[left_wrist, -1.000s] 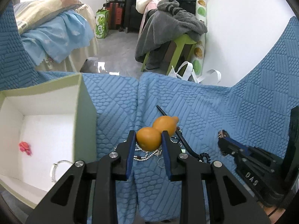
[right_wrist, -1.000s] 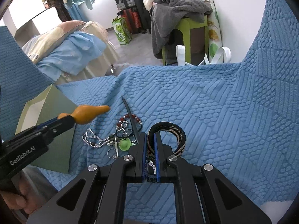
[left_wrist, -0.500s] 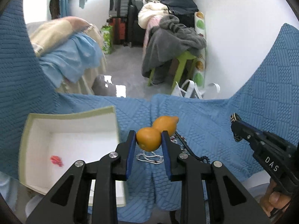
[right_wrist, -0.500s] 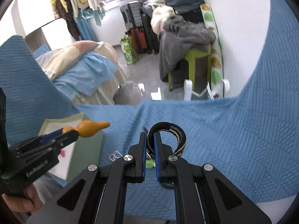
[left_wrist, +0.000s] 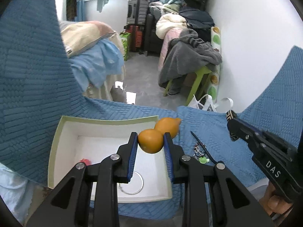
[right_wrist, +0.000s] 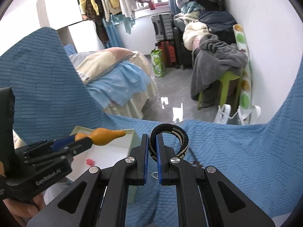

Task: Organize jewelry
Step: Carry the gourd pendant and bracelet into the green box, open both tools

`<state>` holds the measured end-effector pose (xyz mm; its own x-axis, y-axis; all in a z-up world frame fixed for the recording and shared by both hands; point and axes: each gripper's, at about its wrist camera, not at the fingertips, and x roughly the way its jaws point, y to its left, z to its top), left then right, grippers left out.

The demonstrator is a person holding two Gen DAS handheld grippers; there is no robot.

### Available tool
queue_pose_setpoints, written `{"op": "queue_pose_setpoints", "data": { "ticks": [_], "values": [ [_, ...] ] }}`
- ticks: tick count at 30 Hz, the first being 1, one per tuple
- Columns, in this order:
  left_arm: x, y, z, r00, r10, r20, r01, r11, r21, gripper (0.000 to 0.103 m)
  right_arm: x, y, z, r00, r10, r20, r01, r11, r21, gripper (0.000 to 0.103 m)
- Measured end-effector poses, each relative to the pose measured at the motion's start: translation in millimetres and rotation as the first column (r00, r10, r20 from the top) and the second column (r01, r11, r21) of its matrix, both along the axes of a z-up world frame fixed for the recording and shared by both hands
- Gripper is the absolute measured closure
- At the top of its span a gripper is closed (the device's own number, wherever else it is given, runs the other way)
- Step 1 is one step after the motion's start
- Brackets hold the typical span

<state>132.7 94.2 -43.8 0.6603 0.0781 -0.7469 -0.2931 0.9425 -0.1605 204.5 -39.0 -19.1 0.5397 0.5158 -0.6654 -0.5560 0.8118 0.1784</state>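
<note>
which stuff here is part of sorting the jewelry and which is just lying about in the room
Part of the job:
- orange gourd pendant in the left gripper
- black woven bracelet in the right gripper
- white box holding a silver bangle and a red piece
- bead strands on the blue cover

Just lying about:
- grey blanket on the green stool
- suitcases

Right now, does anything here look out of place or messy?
Yes. Some jewelry is still a loose tangle on the blue blanket: a bead string and a green charm lie outside the white box. Inside the box lie only a silver ring and a small pink piece.
</note>
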Motion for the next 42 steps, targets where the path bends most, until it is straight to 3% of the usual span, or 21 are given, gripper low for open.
{"op": "queue_pose_setpoints", "data": {
  "ticks": [9,21,30,42],
  "values": [
    [-13,37,-12,0.998,0.058,-0.03,-0.059,0.998,-0.027,0.075,-5,41,-17,0.997,0.057,-0.06,-0.057,0.998,0.012,0.097],
    [-26,81,-44,0.985,0.12,-0.122,-0.125,0.991,-0.039,0.075,-15,104,-53,0.972,0.17,-0.16,-0.181,0.981,-0.062,0.097],
    [-23,93,-71,0.968,0.109,-0.225,-0.111,0.994,0.003,0.075,-8,127,-85,0.948,0.171,-0.267,-0.214,0.966,-0.143,0.096],
    [-17,97,-100,0.94,0.101,-0.327,-0.123,0.991,-0.047,0.075,0,134,-115,0.916,0.135,-0.379,-0.228,0.95,-0.213,0.096]
  ]
}}
